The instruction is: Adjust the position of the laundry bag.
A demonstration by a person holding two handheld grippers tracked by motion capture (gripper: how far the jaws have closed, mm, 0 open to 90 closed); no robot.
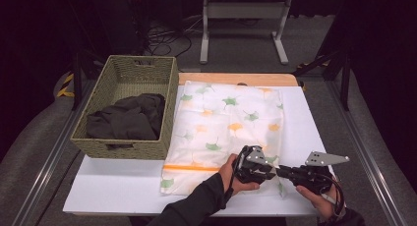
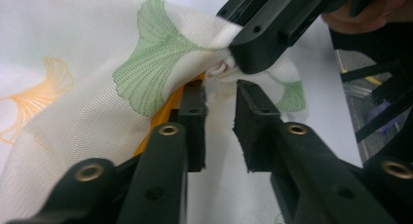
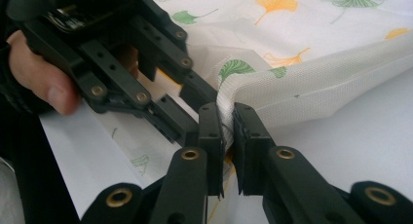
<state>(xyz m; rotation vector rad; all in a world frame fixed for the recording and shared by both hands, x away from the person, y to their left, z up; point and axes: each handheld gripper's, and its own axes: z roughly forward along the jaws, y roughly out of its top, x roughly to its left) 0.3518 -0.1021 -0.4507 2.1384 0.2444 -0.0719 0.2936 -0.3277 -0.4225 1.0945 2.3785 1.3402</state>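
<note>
A white mesh bag (image 1: 226, 123) printed with green and orange leaves lies flat on the white tabletop (image 1: 118, 184). An orange zipper (image 1: 192, 167) runs across its near end. My right gripper (image 3: 228, 117) is shut on a pinched fold of the bag's fabric (image 3: 316, 83) at the near right corner, lifting it slightly. My left gripper (image 2: 219, 95) points at the same corner, its jaws a narrow gap apart. The orange zipper (image 2: 165, 112) touches its left pad, and a small white pull (image 2: 221, 68) sits just past the tips, under the right gripper's jaw tip (image 2: 253, 48). Both grippers meet tip to tip in the high view.
A woven basket (image 1: 123, 148) holding dark clothes (image 1: 128, 118) stands at the left of the table, against the bag's left edge. A metal frame (image 1: 241, 19) stands on the floor beyond the table. Bare white tabletop lies right of the bag.
</note>
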